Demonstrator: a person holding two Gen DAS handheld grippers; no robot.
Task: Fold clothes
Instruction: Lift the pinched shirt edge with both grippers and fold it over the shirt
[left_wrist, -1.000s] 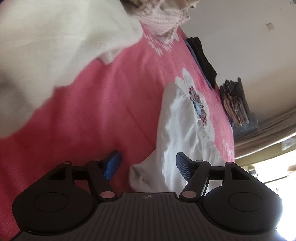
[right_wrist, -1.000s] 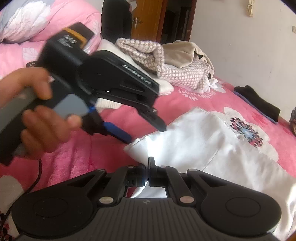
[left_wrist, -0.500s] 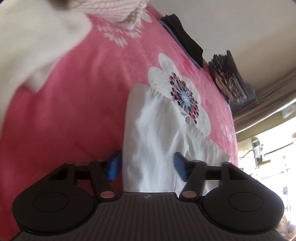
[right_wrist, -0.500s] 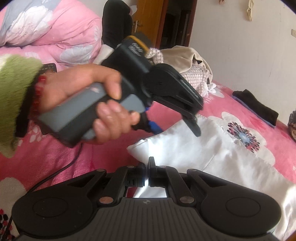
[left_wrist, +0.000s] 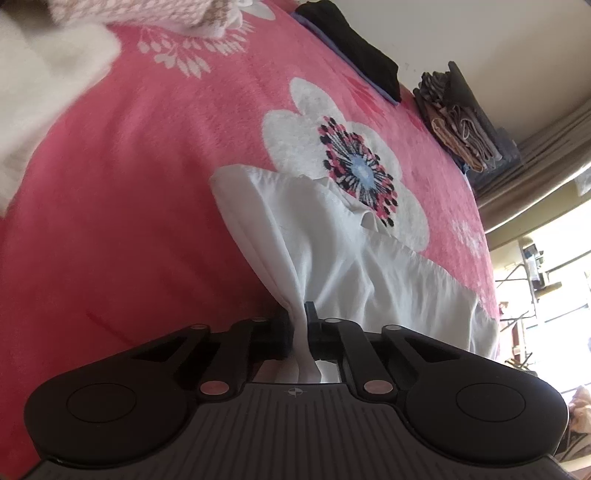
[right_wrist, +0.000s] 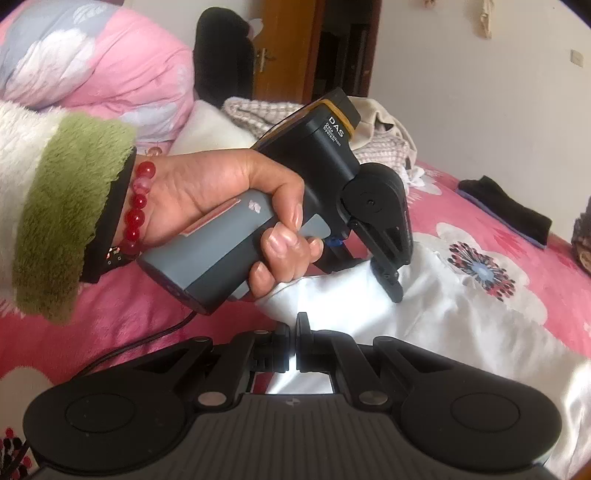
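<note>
Both grippers, left gripper (left_wrist: 295, 325) and right gripper (right_wrist: 293, 341), have jaws clamped on the white garment (left_wrist: 332, 266) on the pink bed (left_wrist: 129, 203).

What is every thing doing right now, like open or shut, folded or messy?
left gripper: shut on the white cloth.
right gripper: shut on the white cloth.
white cloth: spread on the pink blanket, pulled up at the pinched edge.
pink blanket: lying flat.
clothes pile: heaped, not folded.
black garment: folded flat.
door: open.
</note>
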